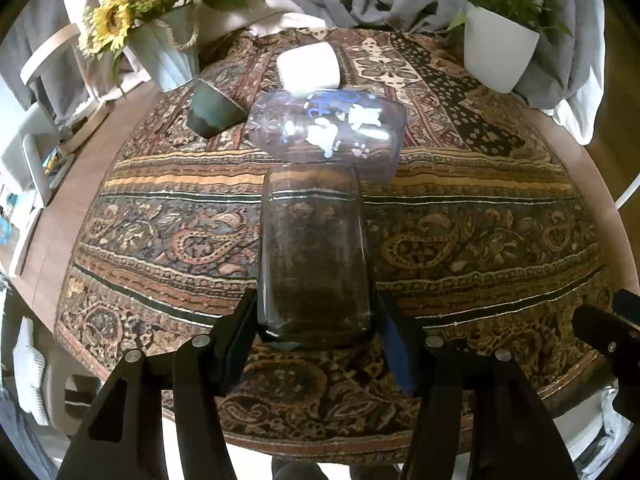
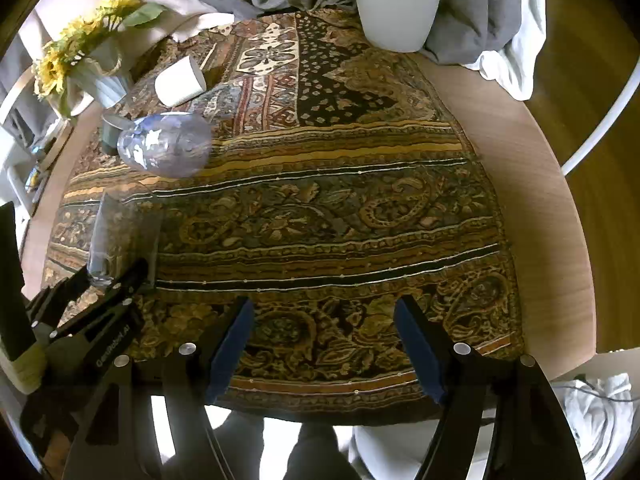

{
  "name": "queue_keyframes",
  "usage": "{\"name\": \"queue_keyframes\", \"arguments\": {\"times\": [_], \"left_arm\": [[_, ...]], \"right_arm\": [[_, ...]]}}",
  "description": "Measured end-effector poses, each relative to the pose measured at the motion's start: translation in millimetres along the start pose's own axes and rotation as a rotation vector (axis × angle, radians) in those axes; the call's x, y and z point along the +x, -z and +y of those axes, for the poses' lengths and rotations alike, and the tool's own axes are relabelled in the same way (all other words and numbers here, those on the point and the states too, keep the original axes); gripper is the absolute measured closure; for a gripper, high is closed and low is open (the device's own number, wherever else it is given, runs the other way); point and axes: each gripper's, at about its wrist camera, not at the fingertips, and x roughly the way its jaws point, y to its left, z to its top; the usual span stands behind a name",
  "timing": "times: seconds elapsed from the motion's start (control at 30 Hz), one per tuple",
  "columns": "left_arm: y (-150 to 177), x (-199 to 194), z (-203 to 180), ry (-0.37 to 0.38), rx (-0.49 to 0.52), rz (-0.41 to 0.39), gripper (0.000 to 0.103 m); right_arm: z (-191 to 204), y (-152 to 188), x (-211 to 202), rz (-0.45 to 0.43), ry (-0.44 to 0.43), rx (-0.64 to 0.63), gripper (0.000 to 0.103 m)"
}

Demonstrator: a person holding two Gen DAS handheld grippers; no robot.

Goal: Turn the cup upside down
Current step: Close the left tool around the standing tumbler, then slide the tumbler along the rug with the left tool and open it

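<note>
On patterned cloth (image 1: pixel 160 240) | left gripper (image 1: pixel 316 320) fingers clamped on clear glass (image 1: pixel 314 252) | right gripper (image 2: pixel 324 320) fingers apart, holding nothing

Your two fisheye views bow the table (image 1: pixel 560 128) edge and go black at the corners. Daylight blows out the white cup (image 1: pixel 308 66) and white pot (image 2: pixel 394 4), glare streaks the printed clear cup (image 1: pixel 326 128), and the edges smear.

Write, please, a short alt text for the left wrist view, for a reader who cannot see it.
The left gripper grips a clear glass cup above a patterned tablecloth. Beyond it lie a printed clear cup, a white cup and a dark cup.
</note>
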Motion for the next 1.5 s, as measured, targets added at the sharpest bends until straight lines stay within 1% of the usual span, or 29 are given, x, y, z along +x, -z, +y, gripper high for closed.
{"name": "queue_keyframes", "arguments": {"times": [0.2, 0.37, 0.63, 0.8, 1.03, 1.17, 1.37, 1.5], "left_arm": [[-8, -19, 10, -0.012, -0.013, -0.028, 0.046], [-16, -33, 19, -0.001, -0.029, -0.052, 0.046], [-27, -34, 25, 0.015, -0.031, -0.052, 0.046], [-37, -29, 25, 0.022, -0.020, -0.057, 0.046], [-52, -14, 28, 0.047, -0.031, -0.020, 0.046], [-56, -16, 31, 0.068, -0.036, -0.003, 0.046], [-59, -11, 28, 0.077, -0.010, 0.049, 0.046], [-65, -5, 25, 0.078, 0.000, 0.051, 0.046]], "right_arm": [[4, -5, -7, -0.017, -0.040, 0.014, 0.030], [12, -11, -13, -0.035, -0.072, 0.012, 0.030], [21, -21, -23, -0.077, -0.088, 0.005, 0.030], [23, -27, -22, -0.079, -0.094, 0.018, 0.030], [26, -35, -21, -0.080, -0.099, 0.042, 0.030], [27, -40, -25, -0.095, -0.101, 0.048, 0.030], [30, -45, -31, -0.114, -0.114, 0.050, 0.030], [31, -46, -29, -0.111, -0.107, 0.066, 0.030]]}}
